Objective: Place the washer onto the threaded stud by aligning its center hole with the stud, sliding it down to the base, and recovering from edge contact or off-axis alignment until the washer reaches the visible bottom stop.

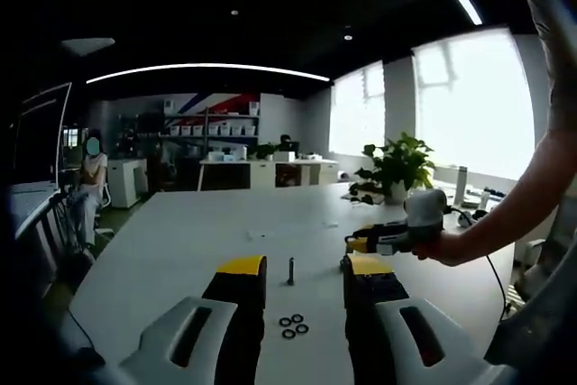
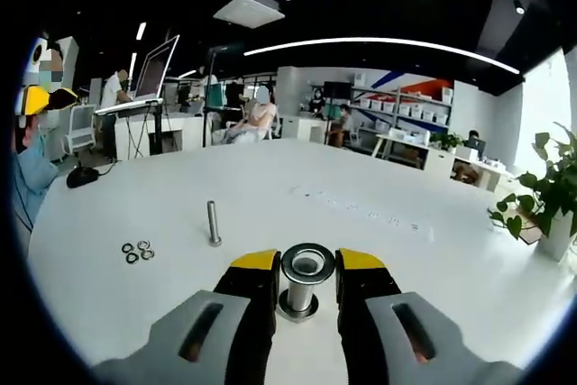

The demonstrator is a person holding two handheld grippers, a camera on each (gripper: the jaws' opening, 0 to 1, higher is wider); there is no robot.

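Lying loose on the white table (image 1: pixel 180 223), the washers (image 1: pixel 293 325) form a small cluster of dark rings just ahead of the left gripper (image 1: pixel 305 281), between the lines of its two jaws but beyond their yellow tips, touched by neither. That gripper stands wide open and holds nothing. A little farther out along the same line, the threaded stud (image 1: pixel 291 270) rises upright from the tabletop, well in from every table edge.

In the right gripper view the stud (image 2: pixel 214 223) stands ahead and to the left, with the washers (image 2: pixel 137 252) further left (three or four rings; the count is hard to settle). The right gripper (image 2: pixel 306 279) has its jaws partly closed around a short metal spool-like cylinder (image 2: pixel 305 284) with a ringed top, standing on the table; whether the pads actually press on it cannot be told.

No washer is picked yet, so picking one looks like the step in hand. Doing it well probably means lowering the left jaws over a single ring at the cluster's edge, pinching across its rim so the center hole stays clear, then carrying it level over the stud tip before sliding it down.

A potted plant (image 1: pixel 401 169) sits toward the table's far right edge.
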